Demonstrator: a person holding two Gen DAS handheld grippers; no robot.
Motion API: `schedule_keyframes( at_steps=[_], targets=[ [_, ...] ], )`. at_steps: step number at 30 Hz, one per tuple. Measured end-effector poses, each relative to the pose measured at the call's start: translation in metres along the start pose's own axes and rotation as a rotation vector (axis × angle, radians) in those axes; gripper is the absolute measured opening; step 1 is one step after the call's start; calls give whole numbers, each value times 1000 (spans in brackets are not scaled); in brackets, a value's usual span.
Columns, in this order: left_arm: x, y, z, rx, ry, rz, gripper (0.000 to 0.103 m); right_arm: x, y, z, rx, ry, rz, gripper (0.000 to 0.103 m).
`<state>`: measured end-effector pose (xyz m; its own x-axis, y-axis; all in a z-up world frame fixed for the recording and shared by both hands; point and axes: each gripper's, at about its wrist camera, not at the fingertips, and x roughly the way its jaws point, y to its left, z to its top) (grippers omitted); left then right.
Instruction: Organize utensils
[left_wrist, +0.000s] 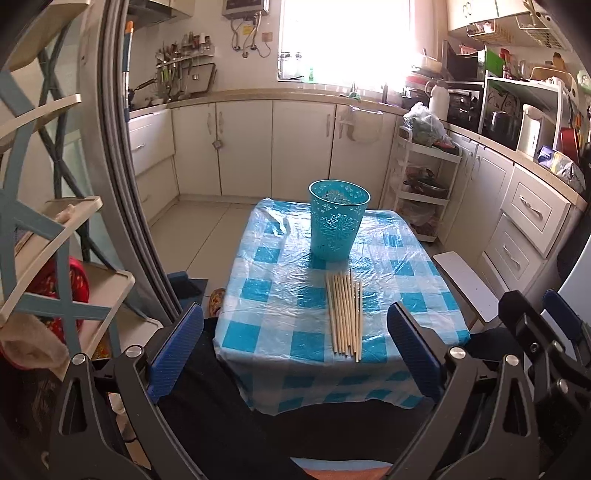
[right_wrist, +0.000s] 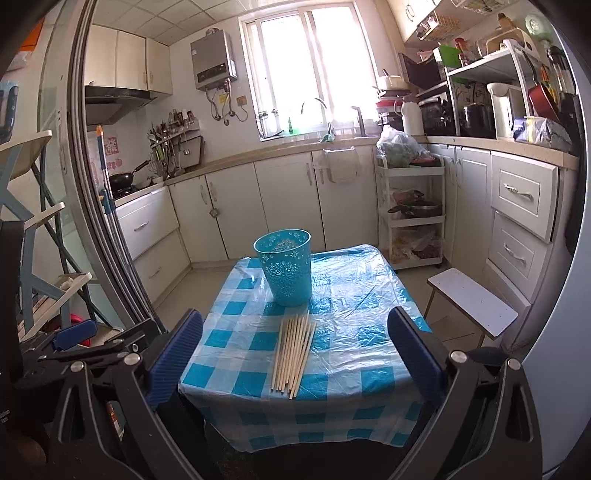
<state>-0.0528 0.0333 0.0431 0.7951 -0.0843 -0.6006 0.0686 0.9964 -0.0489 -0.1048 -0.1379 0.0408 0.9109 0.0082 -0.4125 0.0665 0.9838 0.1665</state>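
Chopsticks, a bundle of plain wooden ones, lie flat in a row on the worktop, roughly centre, tips pointing toward 12 o'clock. Just beyond them at 12 o'clock stands the teal perforated holder, upright, close to the nearest tips but whether touching can't be told. From the right wrist view the holder looks empty inside as far as the rim shows; chopsticks slightly fanned at the near ends. Worktop has a blue-white checked plastic cover.

Left gripper hangs short of the near edge, jaws spread wide, nothing between them. Right gripper same: jaws spread wide, empty, back from the near edge at 6 o'clock. Right gripper also visible at 4 o'clock in the left view.

Progress: nothing done yet, judging by layout. All sticks on the cover, none in the holder. Left to do: pick up sticks, drop them upright into the holder.
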Motion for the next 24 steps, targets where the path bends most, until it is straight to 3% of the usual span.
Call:
schedule_keyframes(
  at_steps=[24],
  targets=[
    [-23, 3, -18, 8, -17, 8, 96, -20, 1, -4, -8, -51, 11, 96]
  ],
)
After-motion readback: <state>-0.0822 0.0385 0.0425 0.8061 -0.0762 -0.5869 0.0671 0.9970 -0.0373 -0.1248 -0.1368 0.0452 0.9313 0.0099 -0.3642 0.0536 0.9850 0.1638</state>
